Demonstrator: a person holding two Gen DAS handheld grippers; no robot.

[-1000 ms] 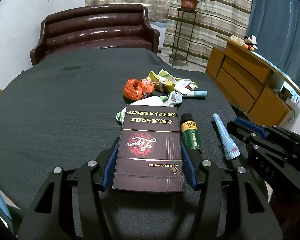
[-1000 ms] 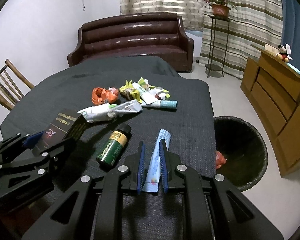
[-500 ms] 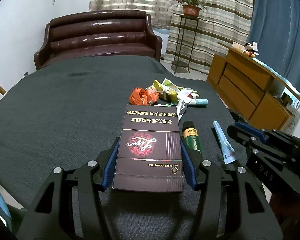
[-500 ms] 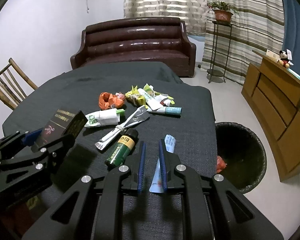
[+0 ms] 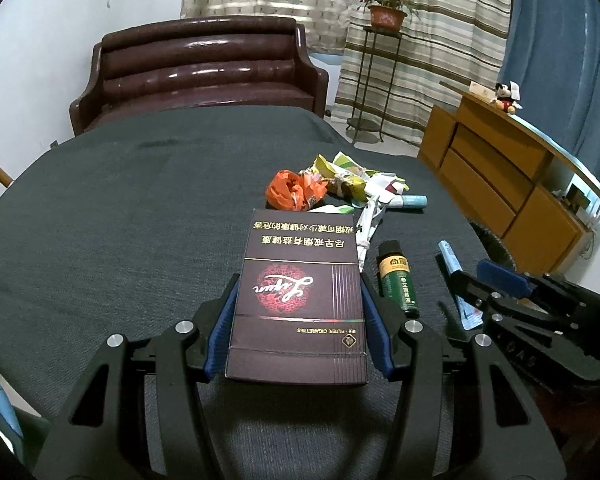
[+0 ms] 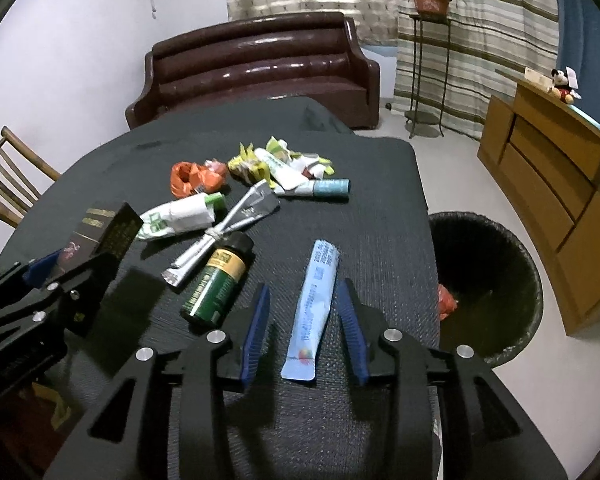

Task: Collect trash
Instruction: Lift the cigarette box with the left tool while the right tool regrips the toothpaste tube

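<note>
Right wrist: right tongs (image 6: 304, 320) just opening, astride blue sachet (image 6: 314, 312); left tongs (image 5: 298, 312) clamp cigarette box (image 5: 298, 300).

Dark cigarette box (image 5: 298, 300) clamped, blue sachet (image 6: 314, 308) flat on table

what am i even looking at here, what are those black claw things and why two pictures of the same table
Those are two hand-held grippers, each with a camera looking along its fingers, so each picture is one gripper's own view. The left gripper clamps a dark cigarette box. The right gripper has just been opening; a light blue sachet lies loose between its fingers. On the dark table lie a green bottle, crumpled wrappers and tubes. A black bin stands beside it.
</note>
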